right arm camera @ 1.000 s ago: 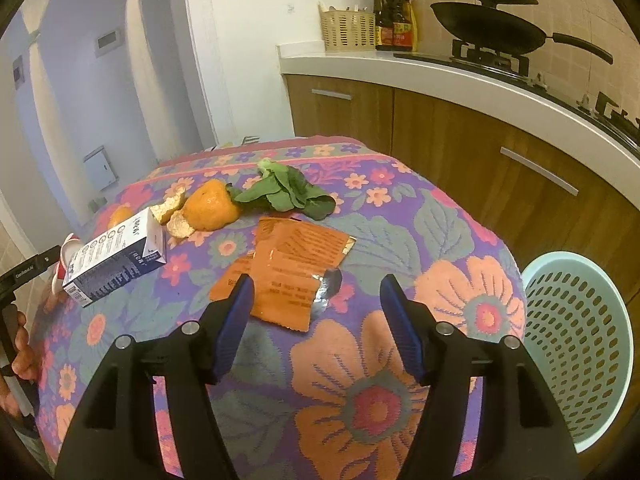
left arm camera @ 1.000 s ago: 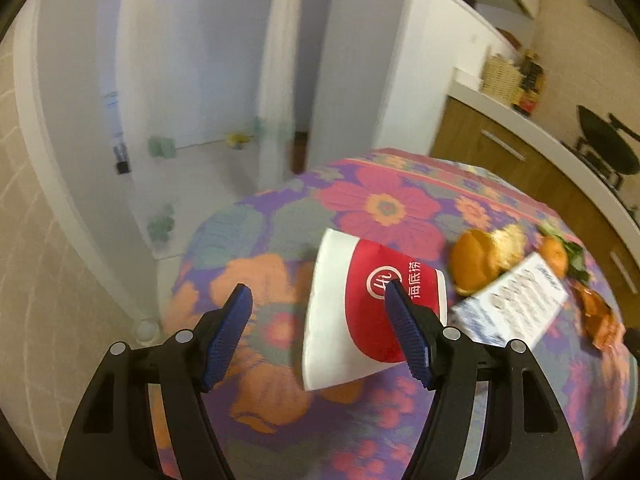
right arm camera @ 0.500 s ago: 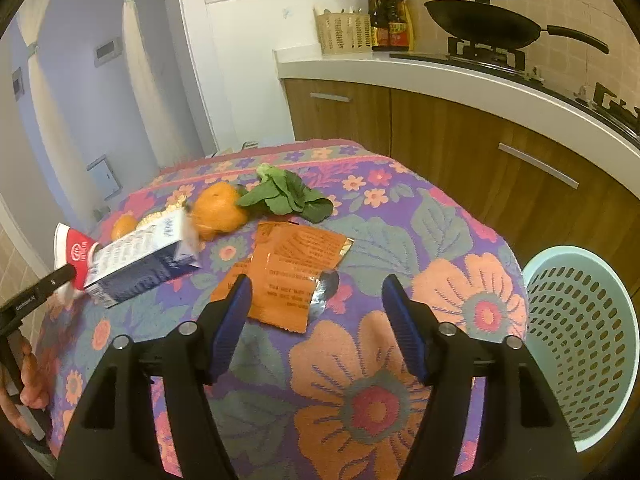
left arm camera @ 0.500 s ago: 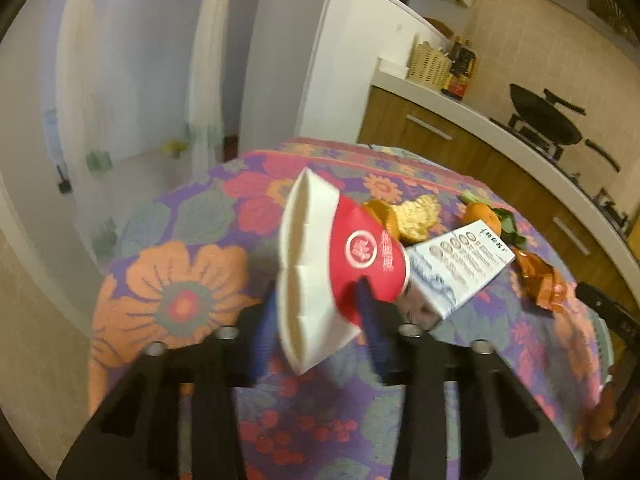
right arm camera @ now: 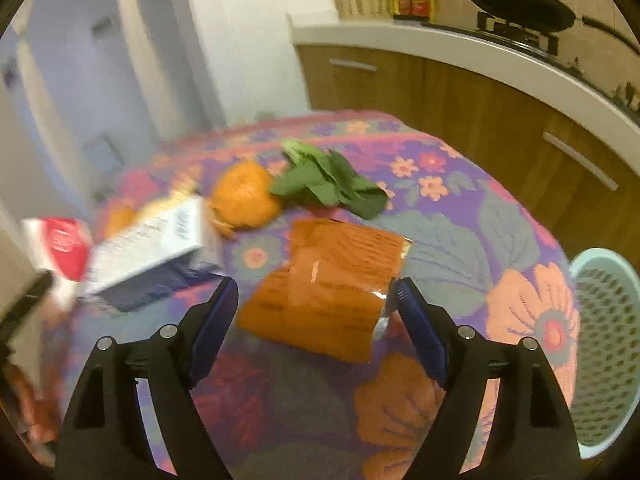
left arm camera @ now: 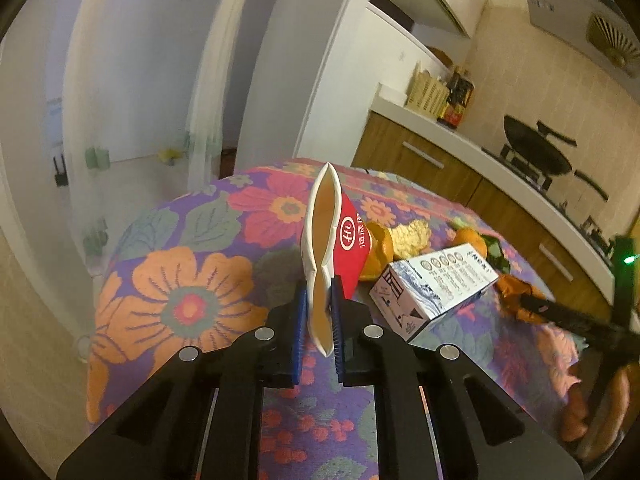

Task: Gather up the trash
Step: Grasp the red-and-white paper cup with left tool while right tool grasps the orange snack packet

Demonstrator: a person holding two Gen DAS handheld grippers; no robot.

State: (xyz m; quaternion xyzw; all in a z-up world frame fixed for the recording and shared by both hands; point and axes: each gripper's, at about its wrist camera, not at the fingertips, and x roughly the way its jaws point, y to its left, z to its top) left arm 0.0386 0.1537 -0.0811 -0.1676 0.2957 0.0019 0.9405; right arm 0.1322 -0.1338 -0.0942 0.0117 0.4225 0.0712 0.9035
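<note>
My left gripper [left arm camera: 318, 316] is shut on a red and white paper cup [left arm camera: 332, 236], squashed flat between the blue pads, just above the flowered tablecloth [left arm camera: 176, 288]. Beside it lie a blue and white carton [left arm camera: 432, 292], orange peel [left arm camera: 408, 236] and a mandarin [left arm camera: 470, 240]. In the right wrist view my right gripper [right arm camera: 316, 320] hangs over an orange wrapper [right arm camera: 332, 288]; its jaws are opening, the wrapper lies between them on the cloth, untouched. Behind the wrapper are a mandarin [right arm camera: 244, 194], green leaves [right arm camera: 332, 184], the carton [right arm camera: 156, 240] and the cup [right arm camera: 64, 244].
A pale green plastic basket [right arm camera: 604, 344] stands on the floor off the table's right edge. Wooden cabinets and a white counter [right arm camera: 460, 48] with a black pan [right arm camera: 516, 0] run behind the table. A person's hand [right arm camera: 32, 412] shows at lower left.
My left gripper closed on the cup, squashed it flat and lifted it. The carton shifted beside it. My right gripper moved down towards the orange wrapper and its jaws spread wider.
</note>
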